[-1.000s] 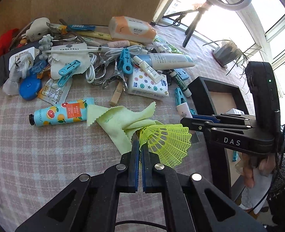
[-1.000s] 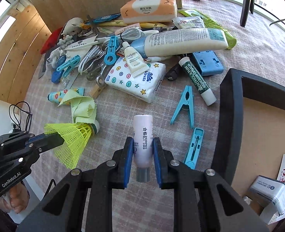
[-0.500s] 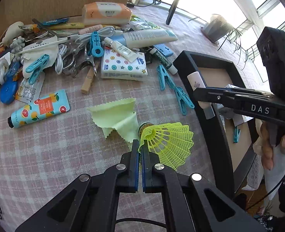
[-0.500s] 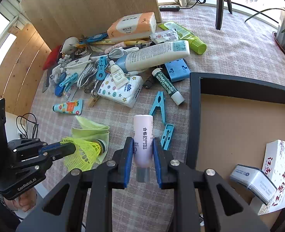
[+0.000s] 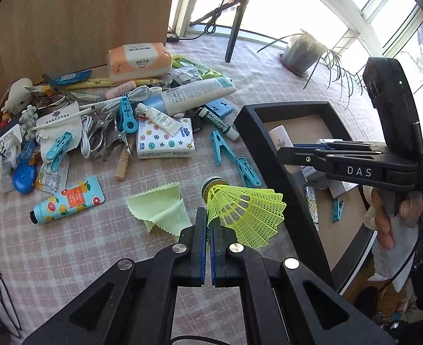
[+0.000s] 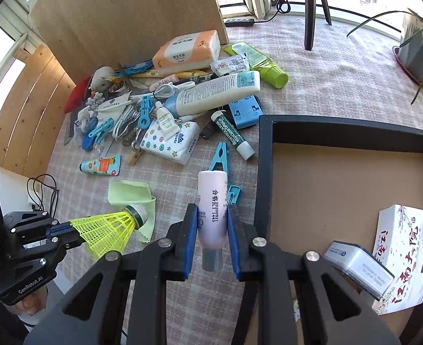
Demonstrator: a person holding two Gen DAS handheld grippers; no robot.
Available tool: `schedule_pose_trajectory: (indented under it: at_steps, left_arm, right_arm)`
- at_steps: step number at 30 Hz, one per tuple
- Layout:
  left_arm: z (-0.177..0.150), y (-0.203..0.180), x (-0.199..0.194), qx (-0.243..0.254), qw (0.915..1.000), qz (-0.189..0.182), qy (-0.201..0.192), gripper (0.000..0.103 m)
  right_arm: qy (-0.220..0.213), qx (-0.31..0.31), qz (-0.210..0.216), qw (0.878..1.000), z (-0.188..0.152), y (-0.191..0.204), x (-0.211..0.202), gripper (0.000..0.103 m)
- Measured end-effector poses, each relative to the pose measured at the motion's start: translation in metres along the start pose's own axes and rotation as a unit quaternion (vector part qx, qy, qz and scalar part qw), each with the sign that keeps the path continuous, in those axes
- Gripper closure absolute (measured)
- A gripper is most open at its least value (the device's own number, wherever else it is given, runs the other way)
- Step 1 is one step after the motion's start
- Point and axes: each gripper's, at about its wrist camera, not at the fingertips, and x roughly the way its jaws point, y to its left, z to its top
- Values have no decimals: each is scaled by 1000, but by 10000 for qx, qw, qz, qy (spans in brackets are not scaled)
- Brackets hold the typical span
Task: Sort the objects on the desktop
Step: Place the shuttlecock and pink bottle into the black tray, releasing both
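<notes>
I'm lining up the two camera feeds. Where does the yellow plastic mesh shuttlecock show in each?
Left wrist: yellow plastic mesh shuttlecock, lower centre, clamped in the left hand-held gripper.
Right wrist: lower left.
Shared landmark: pale green zigzag-edged cloth beside it.

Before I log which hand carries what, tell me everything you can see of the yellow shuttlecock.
The shuttlecock has a neon-yellow, plastic-looking mesh skirt, flared and ribbed, and a rounded whitish head ringed by a dark green band. It lies roughly horizontal above the checked tablecloth, head pointing away from the left gripper, whose blue-padded fingers pinch the skirt's edge. Nothing else touches it; the light green cloth lies below it.
</notes>
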Motion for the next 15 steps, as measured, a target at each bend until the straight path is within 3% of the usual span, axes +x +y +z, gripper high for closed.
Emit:
schedule_pose_trajectory:
  at_steps: [10,15]
  left_arm:
    - [53,-85,24,724,9969,-47,-309,102]
    - [65,-126,41,1066,9939,-112,-271,102]
  right_arm:
    - [-398,640,-384,9964,0,-77,-53,83]
    - [-556,989,-556,9920,-5,-112,-72,83]
